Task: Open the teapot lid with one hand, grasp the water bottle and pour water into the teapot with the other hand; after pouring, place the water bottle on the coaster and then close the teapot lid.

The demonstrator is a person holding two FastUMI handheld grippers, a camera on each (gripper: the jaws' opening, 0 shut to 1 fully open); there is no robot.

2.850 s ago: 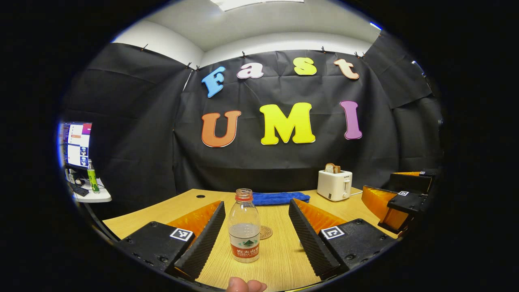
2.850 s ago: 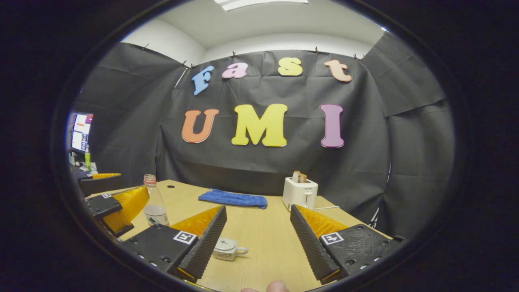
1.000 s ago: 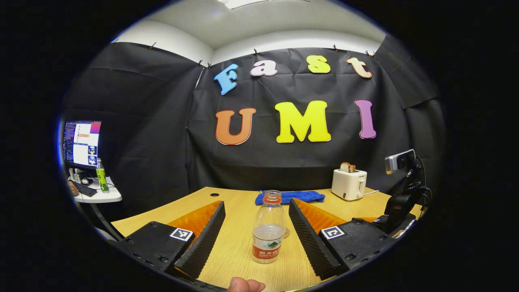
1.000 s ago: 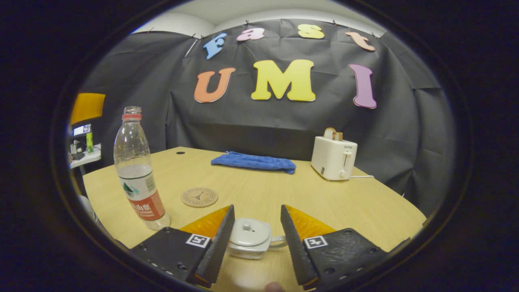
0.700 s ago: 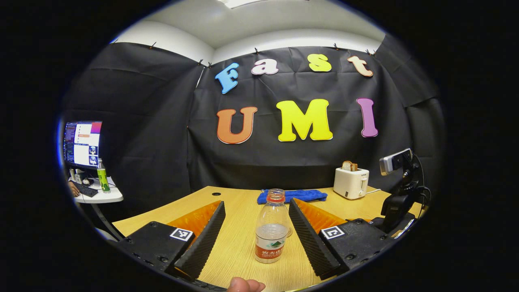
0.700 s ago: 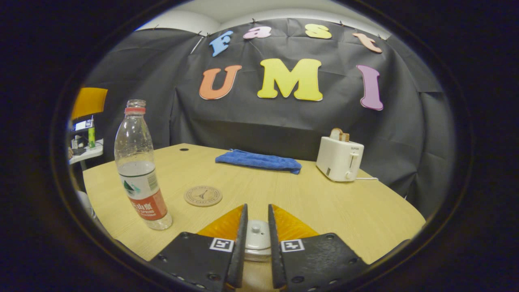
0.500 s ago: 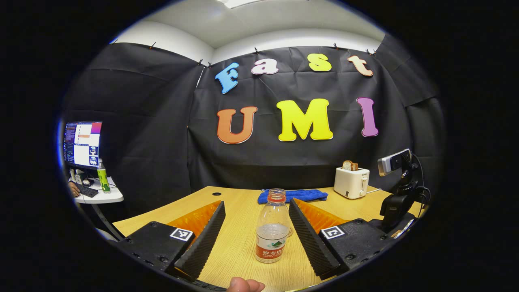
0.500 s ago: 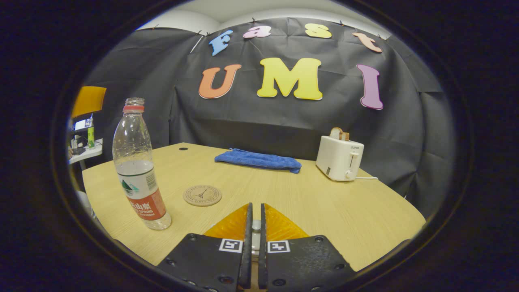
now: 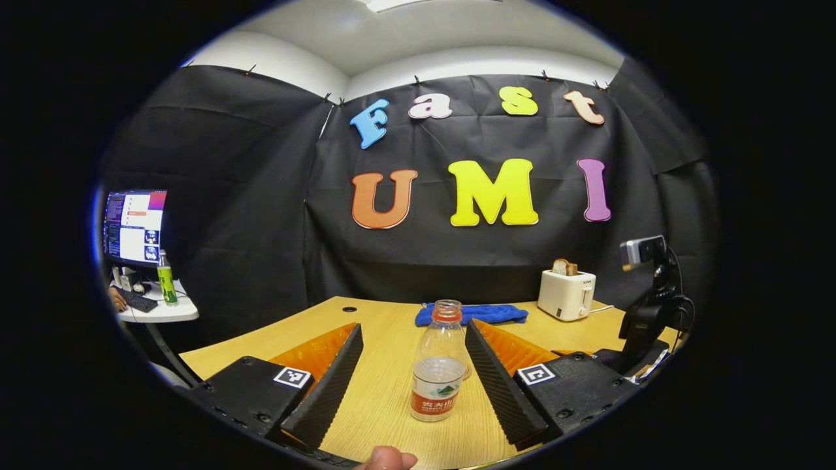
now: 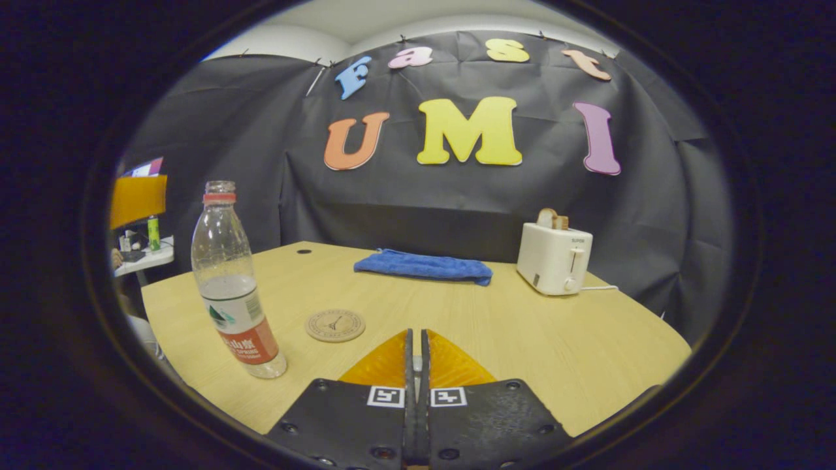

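Observation:
A clear water bottle with a red label and no cap stands on the wooden table, part full. My left gripper is open, and the bottle stands upright between its fingers, closer to the right one, with neither touching it. The same bottle stands at the left in the right gripper view. A round cork coaster lies bare to its right. My right gripper is shut, with a pale sliver of the teapot lid's knob between its fingers. The teapot is hidden under that gripper.
A blue towel lies at the table's back edge and a white toaster with bread stands at the back right. A side desk with a monitor is off to the left. A thumb shows at the bottom.
My right gripper came down over the white teapot and its fingers shut on the lid's knob; its view has since shifted slightly upward. The left gripper stays open around the standing bottle.

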